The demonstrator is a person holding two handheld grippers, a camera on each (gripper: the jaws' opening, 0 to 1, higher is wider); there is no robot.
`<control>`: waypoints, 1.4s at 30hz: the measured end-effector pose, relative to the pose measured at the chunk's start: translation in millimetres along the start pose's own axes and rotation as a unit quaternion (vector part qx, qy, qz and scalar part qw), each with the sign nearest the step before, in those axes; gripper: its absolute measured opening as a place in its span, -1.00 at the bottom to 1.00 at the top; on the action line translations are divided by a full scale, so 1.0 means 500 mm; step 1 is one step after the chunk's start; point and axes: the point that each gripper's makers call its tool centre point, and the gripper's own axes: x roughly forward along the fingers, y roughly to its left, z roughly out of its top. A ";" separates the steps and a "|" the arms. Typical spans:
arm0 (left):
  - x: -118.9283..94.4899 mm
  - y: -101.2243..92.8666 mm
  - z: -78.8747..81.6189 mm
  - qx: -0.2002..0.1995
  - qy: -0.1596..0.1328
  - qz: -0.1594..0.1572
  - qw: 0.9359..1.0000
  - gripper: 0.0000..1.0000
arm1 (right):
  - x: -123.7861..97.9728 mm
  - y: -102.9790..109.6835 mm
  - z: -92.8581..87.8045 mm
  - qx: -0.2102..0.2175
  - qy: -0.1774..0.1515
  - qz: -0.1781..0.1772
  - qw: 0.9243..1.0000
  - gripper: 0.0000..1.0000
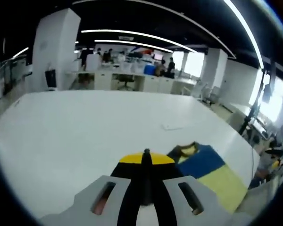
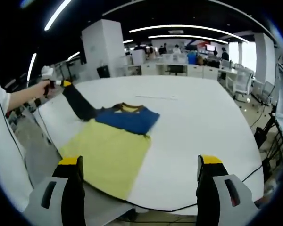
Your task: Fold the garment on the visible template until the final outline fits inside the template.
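- Nearest in the right gripper view, the right gripper (image 2: 139,188) hung over the table's near edge with its jaws spread wide and nothing between them.
- Just past it lay the shirt (image 2: 115,141), flat on the white table (image 2: 203,127), its yellow lower half toward the near edge and its blue upper half and collar farther in.
- No template outline could be made out on the table under the shirt.
- Off to one side, the left gripper (image 2: 63,84) held the dark sleeve (image 2: 80,104) lifted and drawn out from the shirt.
- In the left gripper view, the left gripper (image 1: 146,162) had its jaws pinched together on that dark cloth, with the blue and yellow shirt (image 1: 212,172) just beyond.
- The shirt looked light, soft and limp, so it would probably sag and crease wherever it was lifted.
- I judged the hem corners, shoulder seams and sleeve ends the best places to pinch it.
- Far behind stood desks (image 2: 179,69) and white pillars (image 2: 101,47).
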 end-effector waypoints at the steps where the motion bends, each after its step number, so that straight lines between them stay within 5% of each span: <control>1: 0.000 -0.006 0.004 0.003 0.000 -0.001 1.000 -1.00 | -0.005 0.000 0.000 0.002 -0.002 0.000 1.000 0.99; 7: 0.001 -0.061 0.030 -0.028 -0.007 -0.025 0.999 -1.00 | -0.020 0.002 -0.003 0.003 -0.007 -0.001 1.000 0.99; 22: 0.020 -0.157 0.068 0.000 -0.016 -0.053 0.998 -1.00 | -0.035 0.005 -0.005 0.005 -0.023 0.005 1.000 0.99; 42: 0.060 -0.325 0.114 0.037 -0.025 -0.128 0.991 -1.00 | -0.047 -0.007 -0.009 0.009 -0.030 -0.005 1.000 0.99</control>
